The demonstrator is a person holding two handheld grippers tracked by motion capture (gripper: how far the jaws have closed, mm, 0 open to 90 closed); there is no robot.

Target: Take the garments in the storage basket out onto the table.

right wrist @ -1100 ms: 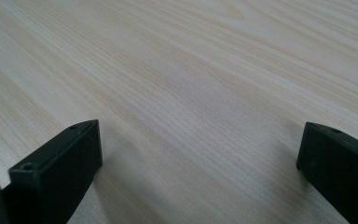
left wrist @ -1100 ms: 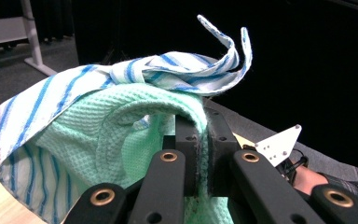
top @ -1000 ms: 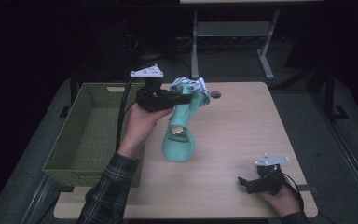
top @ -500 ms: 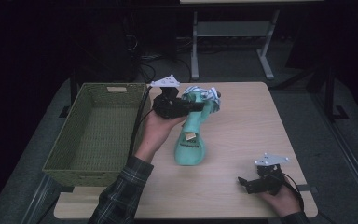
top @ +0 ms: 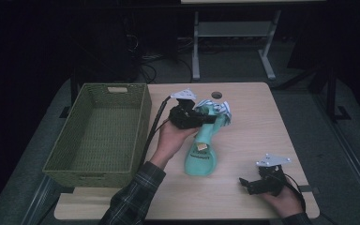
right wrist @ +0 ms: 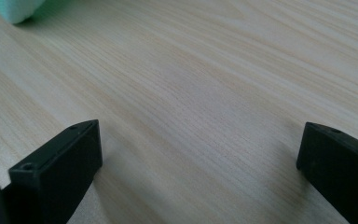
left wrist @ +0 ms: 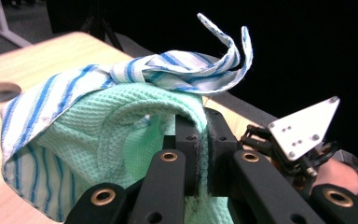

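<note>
A mint-green waffle towel (top: 201, 157) lies stretched along the middle of the wooden table (top: 262, 126), its far end bunched with a white, blue-striped cloth (top: 219, 108). My left gripper (top: 212, 119) is shut on that bunched end. In the left gripper view the jaws (left wrist: 198, 144) pinch a fold of the green towel (left wrist: 121, 140), and the striped cloth (left wrist: 74, 91) drapes over it. My right gripper (top: 243, 183) rests low at the table's near right corner, held in a hand. Its jaws (right wrist: 200, 140) stand wide open over bare wood, with a corner of the green towel (right wrist: 18, 9) farther off.
A woven green basket (top: 140, 126) with nothing inside stands along the table's left side, right beside the left forearm. There is a round cable hole (top: 216, 95) near the far edge. Behind the table are metal desk legs (top: 196, 51) and dark floor.
The left hand has sunk and shifted right with the cloths. The green towel, which hung upright from the gripper, now lies flat on the table. The right gripper has kept still.
</note>
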